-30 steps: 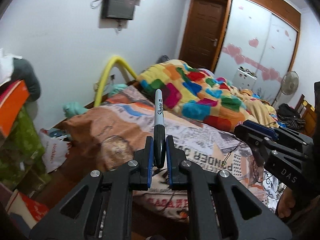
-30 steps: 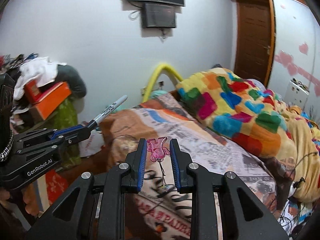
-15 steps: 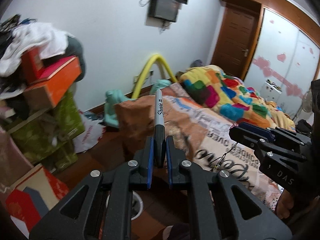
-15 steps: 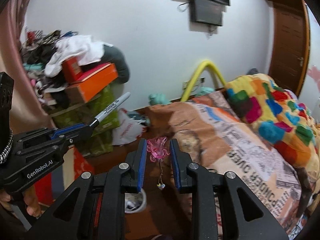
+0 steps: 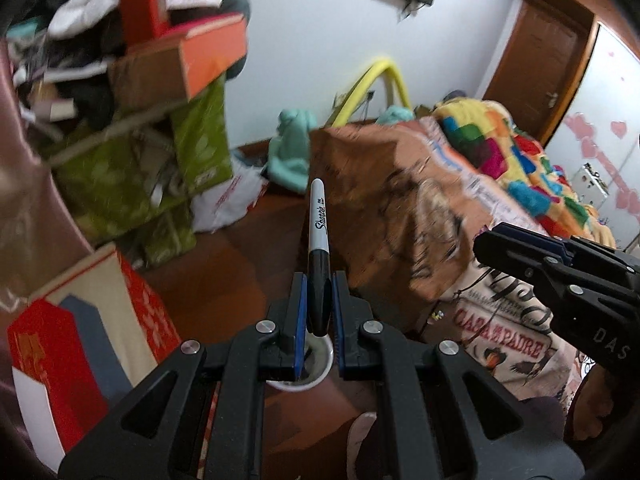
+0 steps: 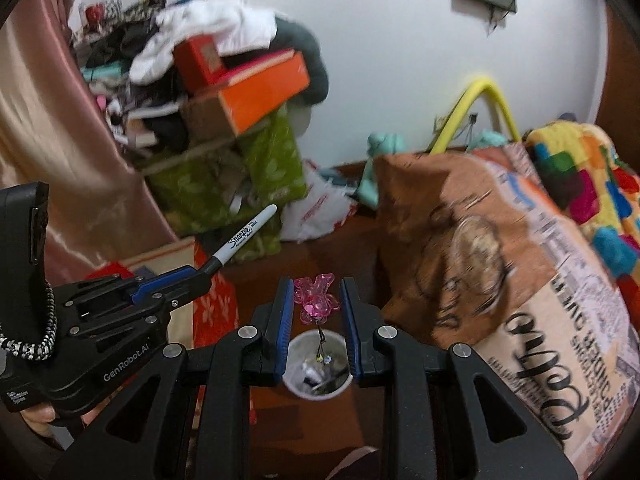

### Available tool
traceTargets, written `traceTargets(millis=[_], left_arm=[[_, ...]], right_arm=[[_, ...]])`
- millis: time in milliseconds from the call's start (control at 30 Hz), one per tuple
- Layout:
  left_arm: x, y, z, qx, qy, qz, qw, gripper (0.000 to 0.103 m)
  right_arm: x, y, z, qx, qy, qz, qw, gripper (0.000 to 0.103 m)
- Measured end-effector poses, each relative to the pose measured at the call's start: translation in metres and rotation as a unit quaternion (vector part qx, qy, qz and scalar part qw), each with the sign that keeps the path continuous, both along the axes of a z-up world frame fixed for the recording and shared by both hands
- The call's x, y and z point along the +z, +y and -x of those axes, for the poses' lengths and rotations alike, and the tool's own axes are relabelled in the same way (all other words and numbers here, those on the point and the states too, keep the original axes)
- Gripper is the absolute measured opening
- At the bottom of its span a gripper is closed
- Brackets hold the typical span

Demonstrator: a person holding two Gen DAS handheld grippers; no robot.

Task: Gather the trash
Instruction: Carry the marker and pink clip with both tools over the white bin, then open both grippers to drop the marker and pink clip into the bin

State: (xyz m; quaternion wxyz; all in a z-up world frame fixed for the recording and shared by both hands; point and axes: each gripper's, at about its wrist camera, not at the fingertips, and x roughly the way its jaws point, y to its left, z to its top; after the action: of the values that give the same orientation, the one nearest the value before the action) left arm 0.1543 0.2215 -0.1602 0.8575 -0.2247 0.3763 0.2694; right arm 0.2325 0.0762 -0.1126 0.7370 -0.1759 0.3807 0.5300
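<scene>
My left claw [image 5: 319, 312], at lower centre of its view, is clamped on a black Sharpie marker [image 5: 319, 248] that points up. My right claw [image 6: 316, 316] pinches a pink plastic charm [image 6: 315, 298] directly above the white bin [image 6: 318, 394], low in frame; bed [image 6: 520, 280] at right.
</scene>
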Motion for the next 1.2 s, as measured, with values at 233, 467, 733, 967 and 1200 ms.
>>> traceTargets(millis=[233,467,733,967,1200], left_arm=[[-0.06,0.013,0.006,0.018,0.051,0.046,0.9974,0.011],[-0.108,0.024,0.005,0.034,0.091,0.089,0.9913,0.011],[-0.138,0.027,-0.005,0.037,0.125,0.112,0.9851,0.011],[-0.152,0.031,-0.022,0.031,0.145,0.115,0.9821,0.011],[-0.161,0.036,-0.042,0.026,0.164,0.115,0.9794,0.027]], right_arm=[[-0.057,0.031,-0.002,0.022,0.028,0.063,0.997,0.022],[-0.105,0.057,-0.006,0.039,0.058,0.118,0.99,0.022],[-0.142,0.071,-0.022,0.041,0.122,0.155,0.98,0.025],[-0.158,0.07,-0.034,0.038,0.147,0.176,0.973,0.033],[-0.15,0.059,-0.042,0.032,0.14,0.169,0.975,0.034]])
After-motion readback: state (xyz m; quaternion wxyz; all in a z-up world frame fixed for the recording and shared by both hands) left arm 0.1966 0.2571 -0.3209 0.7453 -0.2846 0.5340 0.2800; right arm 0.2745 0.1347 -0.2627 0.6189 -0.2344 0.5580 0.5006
